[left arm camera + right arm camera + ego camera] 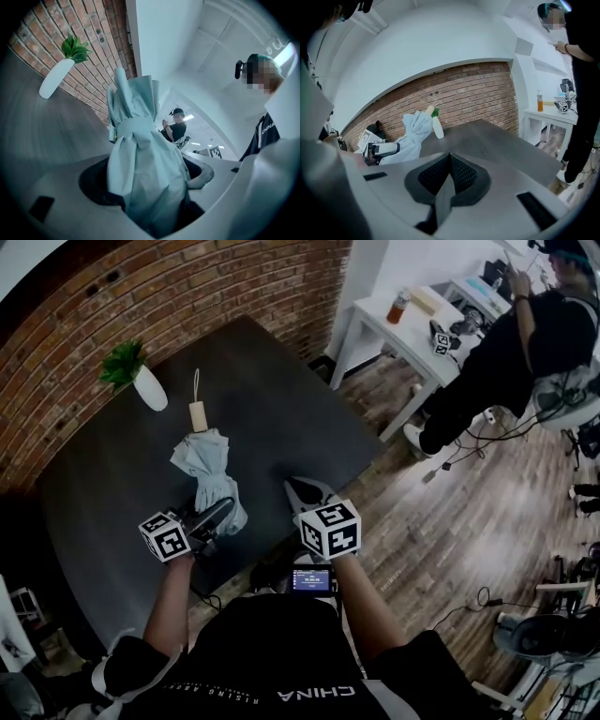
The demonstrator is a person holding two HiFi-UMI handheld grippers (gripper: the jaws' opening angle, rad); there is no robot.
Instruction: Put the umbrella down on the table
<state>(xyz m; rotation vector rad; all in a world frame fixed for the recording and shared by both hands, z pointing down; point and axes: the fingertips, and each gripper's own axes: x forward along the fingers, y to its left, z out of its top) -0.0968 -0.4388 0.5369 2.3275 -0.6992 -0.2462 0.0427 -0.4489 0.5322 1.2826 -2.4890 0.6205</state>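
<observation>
Left hand-held gripper (216, 517): closed on the near end of the umbrella; its own view shows the bunched fabric filling the gap between the two jaws, which stand wide around it.
Left marker cube (164, 535): at the near-left end of that hand-held gripper, above the person's forearm.
Right hand-held gripper (450, 161): jaws pressed together with nothing between them, pointing out over the near right part of the table.
Right marker cube (330, 529): near edge of the table, to the right of the left hand-held gripper and apart from it.
Pale blue folded fabric umbrella (208, 465): over the near left-of-centre part of the table, running from the left jaws toward the far side; whether its far end rests on the top I cannot tell.
Fabric strap (133, 126): wrapped around the bundled canopy, beyond the jaws.
Light wooden umbrella handle (198, 415): the far end of the umbrella, with a thin cord loop (197, 382) reaching further away.
Dark grey rectangular table (281, 399): set against the brick wall.
White vase with a green plant (150, 388): far left on the table, near the handle but apart from it.
Red brick wall (187, 287): behind the table's far edge.
Small white table (394, 329): far right, carrying an orange bottle (399, 307).
Person in black clothing (506, 362): beside that white table, on the wooden floor (441, 531).
</observation>
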